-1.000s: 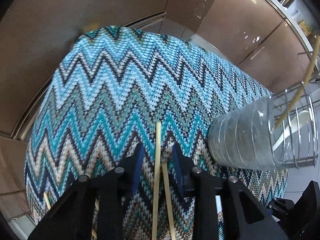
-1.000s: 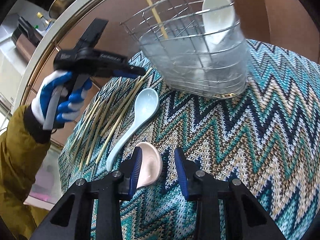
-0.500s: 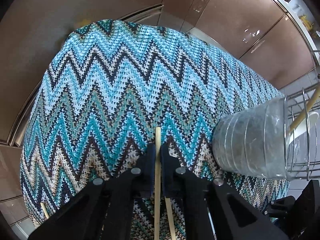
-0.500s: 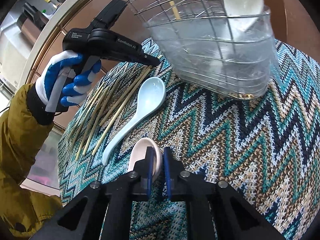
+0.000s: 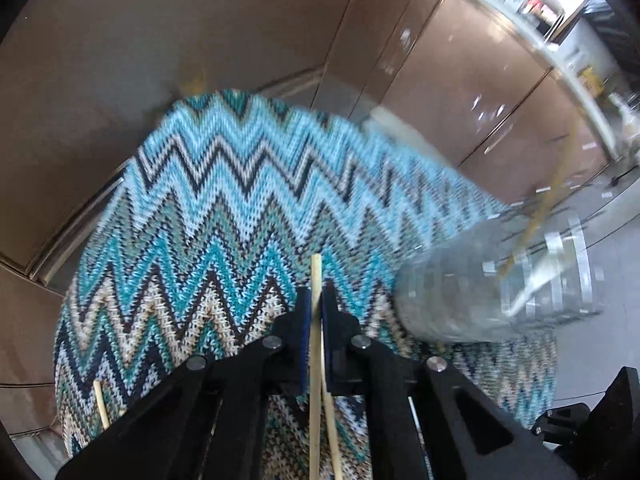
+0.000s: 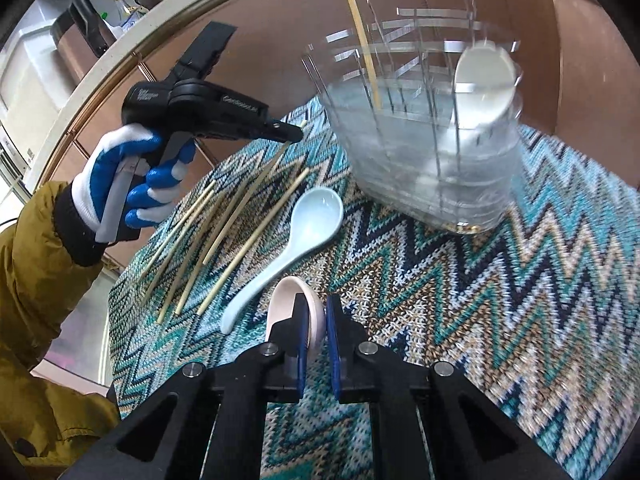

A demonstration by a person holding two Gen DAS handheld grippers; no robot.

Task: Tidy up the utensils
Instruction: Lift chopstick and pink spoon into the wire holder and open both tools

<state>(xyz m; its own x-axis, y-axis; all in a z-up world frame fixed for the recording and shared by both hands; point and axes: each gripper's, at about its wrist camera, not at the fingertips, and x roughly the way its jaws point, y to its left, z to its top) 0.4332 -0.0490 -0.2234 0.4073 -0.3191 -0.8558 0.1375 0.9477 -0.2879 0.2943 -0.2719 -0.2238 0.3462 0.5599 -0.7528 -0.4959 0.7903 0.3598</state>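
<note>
The left gripper (image 5: 315, 332) has its jaws clamped on a chopstick (image 5: 316, 276) above the zigzag cloth (image 5: 208, 208); the right gripper (image 6: 316, 338) pinches a pink spoon (image 6: 286, 298) near the wire basket (image 6: 424, 152).

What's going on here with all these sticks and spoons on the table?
A person is tidying utensils with tongs in each hand. The left tongs are shut on one chopstick; the right tongs are shut on a pinkish spoon. A wire rack on the zigzag cloth already holds a chopstick and a white spoon. More chopsticks and a pale blue spoon lie on the cloth.
</note>
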